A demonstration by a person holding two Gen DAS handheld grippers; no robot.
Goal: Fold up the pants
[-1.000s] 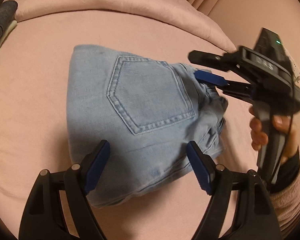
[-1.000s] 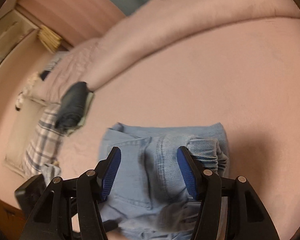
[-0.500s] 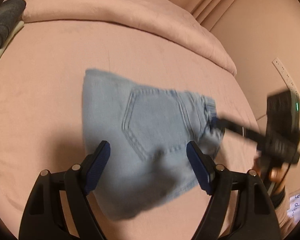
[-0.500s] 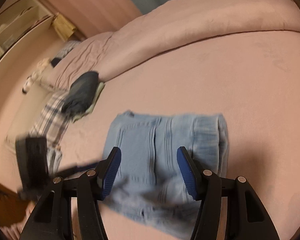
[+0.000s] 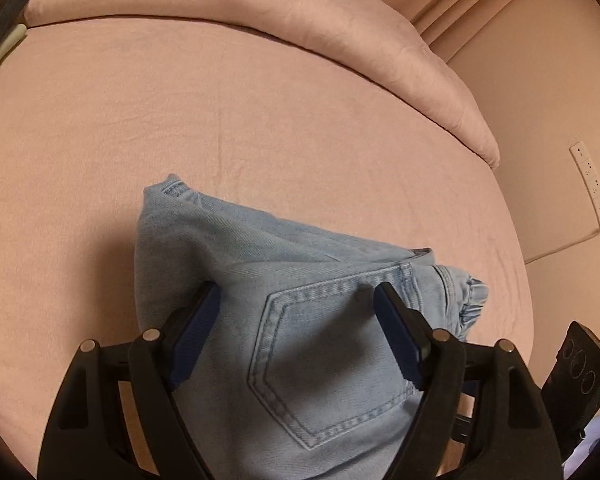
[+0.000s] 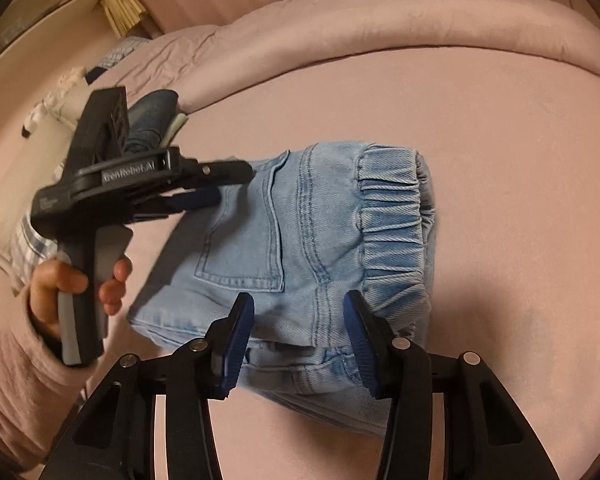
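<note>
1. The folded light-blue denim pants [image 6: 300, 248] lie on the pink bed sheet [image 6: 500, 140], forming a compact bundle well in front of the rolled pink duvet [image 6: 380, 36].
2. In the right wrist view the bundle's long axis runs from the elastic gathered waistband [image 6: 392, 216], which points right, toward the folded edge at the left.
3. The left gripper [image 5: 296, 316] has spread jaws hovering over the back pocket [image 5: 332, 356], pinching nothing.
4. The right gripper [image 6: 298, 316] is closing, denim lying between its blue pads [image 6: 236, 344]; whether they grip is unclear.
</note>
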